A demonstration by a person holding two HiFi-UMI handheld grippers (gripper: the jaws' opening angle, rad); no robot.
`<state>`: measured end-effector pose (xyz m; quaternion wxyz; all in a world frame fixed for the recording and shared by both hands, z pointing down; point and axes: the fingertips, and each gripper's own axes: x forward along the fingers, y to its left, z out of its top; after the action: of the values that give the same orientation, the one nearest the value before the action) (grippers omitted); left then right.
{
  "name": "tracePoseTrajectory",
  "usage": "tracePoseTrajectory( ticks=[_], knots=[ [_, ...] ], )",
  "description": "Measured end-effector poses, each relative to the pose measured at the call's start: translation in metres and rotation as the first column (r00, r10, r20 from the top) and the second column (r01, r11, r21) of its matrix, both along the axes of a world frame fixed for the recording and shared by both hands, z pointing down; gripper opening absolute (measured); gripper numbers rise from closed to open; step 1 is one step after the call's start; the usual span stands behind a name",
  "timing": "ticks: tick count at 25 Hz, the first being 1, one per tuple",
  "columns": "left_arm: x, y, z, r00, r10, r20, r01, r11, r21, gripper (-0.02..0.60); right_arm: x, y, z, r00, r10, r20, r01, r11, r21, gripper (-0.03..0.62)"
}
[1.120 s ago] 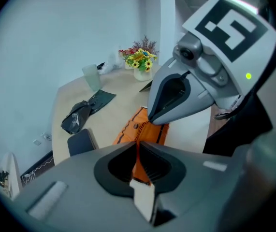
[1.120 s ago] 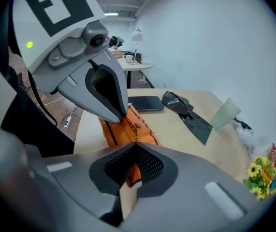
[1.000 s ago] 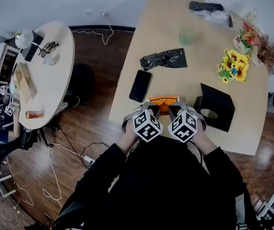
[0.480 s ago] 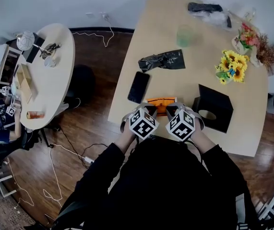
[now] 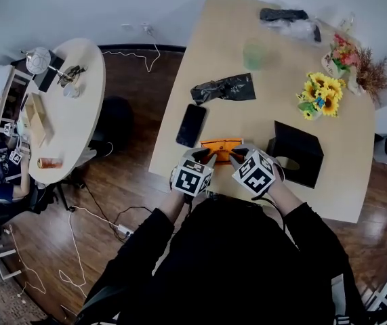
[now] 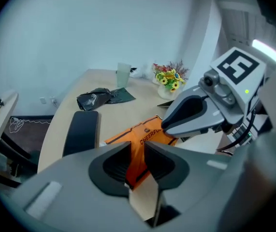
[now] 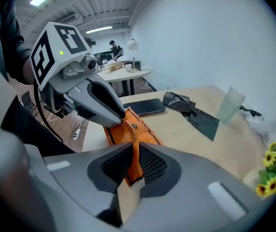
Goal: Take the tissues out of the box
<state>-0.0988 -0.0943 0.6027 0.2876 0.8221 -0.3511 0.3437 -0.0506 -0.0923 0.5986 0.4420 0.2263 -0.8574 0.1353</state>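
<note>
Head view: a pale wooden table (image 5: 247,117) over dark plank flooring (image 5: 135,181), with a round table (image 5: 78,107) off to the left. A flat orange pack (image 5: 221,145) (glossy, soft-looking) lies near the table's front edge, just left of a matte black box (image 5: 301,156) with an oval hole. The left gripper (image 5: 205,156) and right gripper (image 5: 237,156) meet its two ends. The pack lies where it did a second ago, and the marker cubes have spread a little.

Left gripper view: the ribbed dark jaws are opening, the pack's (image 6: 150,134) corner between them, unpinched.

Right gripper view: these jaws are opening too, with the pack's (image 7: 128,129) other end loose in the narrow gap.
</note>
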Motion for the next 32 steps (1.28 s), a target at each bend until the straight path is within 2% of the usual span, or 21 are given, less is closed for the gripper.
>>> tracePoseTrajectory(
  ticks=[4, 9, 12, 15, 20, 22, 26, 28, 32],
  knots=[
    [0.000, 0.007, -0.012, 1.000, -0.008, 0.022, 0.006, 0.997, 0.083, 0.130, 0.015, -0.002, -0.019, 0.998, 0.054, 0.035, -0.056, 0.996, 0.065, 0.038],
    [0.010, 0.018, -0.047, 0.998, -0.043, -0.053, 0.049, 0.990, 0.131, 0.133, 0.042, -0.007, -0.051, 0.974, 0.170, 0.151, -0.188, 0.976, 0.110, 0.029],
    [0.019, 0.020, -0.072, 0.994, -0.046, -0.103, 0.062, 0.986, 0.153, 0.133, 0.053, -0.008, -0.083, 0.929, 0.227, 0.294, -0.265, 0.960, 0.095, 0.021],
    [0.031, 0.021, -0.097, 0.993, -0.012, -0.120, 0.037, 0.978, 0.205, 0.133, 0.064, -0.006, -0.114, 0.873, 0.242, 0.423, -0.305, 0.948, 0.088, 0.014],
    [0.052, 0.021, -0.144, 0.987, 0.050, -0.156, 0.001, 0.950, 0.313, 0.132, 0.086, -0.004, -0.151, 0.823, 0.263, 0.503, -0.366, 0.923, 0.116, 0.011],
    [0.055, 0.019, -0.165, 0.988, 0.075, -0.133, -0.021, 0.929, 0.370, 0.132, 0.093, -0.004, -0.166, 0.805, 0.266, 0.530, -0.385, 0.914, 0.125, 0.009],
    [0.050, 0.014, -0.206, 0.992, 0.099, -0.081, -0.046, 0.868, 0.494, 0.132, 0.111, -0.002, -0.198, 0.777, 0.261, 0.573, -0.428, 0.887, 0.176, 0.009],
    [0.050, 0.013, -0.225, 0.988, 0.119, -0.101, -0.045, 0.837, 0.545, 0.132, 0.120, 0.000, -0.217, 0.756, 0.255, 0.603, -0.461, 0.861, 0.214, 0.000],
    [0.058, 0.015, -0.263, 0.972, 0.164, -0.171, -0.009, 0.748, 0.664, 0.132, 0.136, 0.009, -0.256, 0.720, 0.217, 0.659, -0.523, 0.793, 0.311, 0.000]
  ],
)
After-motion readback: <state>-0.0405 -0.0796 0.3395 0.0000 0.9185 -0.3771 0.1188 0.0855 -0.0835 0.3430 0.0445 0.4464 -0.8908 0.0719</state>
